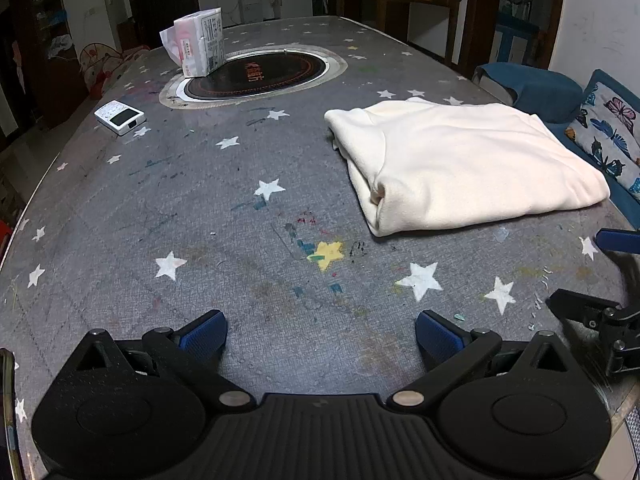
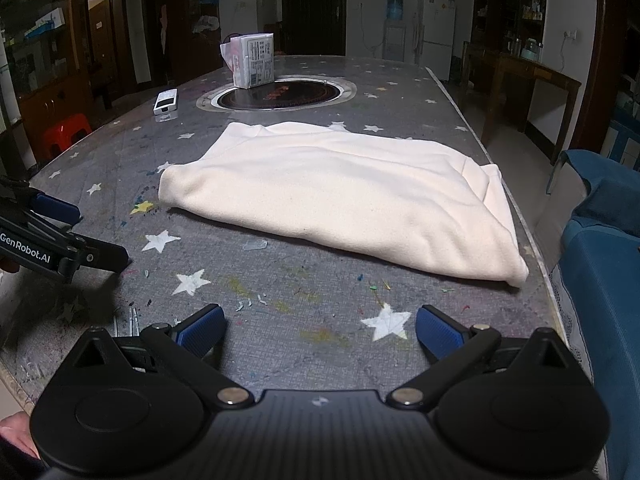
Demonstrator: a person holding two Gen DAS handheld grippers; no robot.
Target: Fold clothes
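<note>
A cream garment [image 1: 460, 160] lies folded in a flat rectangle on the grey star-patterned table [image 1: 200, 220], near its right edge. It also shows in the right wrist view [image 2: 340, 192], straight ahead. My left gripper [image 1: 321, 336] is open and empty, low over the table, left of and nearer than the garment. My right gripper [image 2: 320, 332] is open and empty, just in front of the garment's near edge. Each gripper shows at the edge of the other's view: the right one [image 1: 600, 312], the left one [image 2: 60, 240].
A round inset cooktop [image 1: 260, 76] sits at the table's middle, with a pack of tissues [image 1: 200, 42] on its rim and a white device [image 1: 120, 117] to the left. A blue sofa with a butterfly cushion [image 1: 608, 136] stands along the right edge. A red stool [image 2: 64, 132] stands left.
</note>
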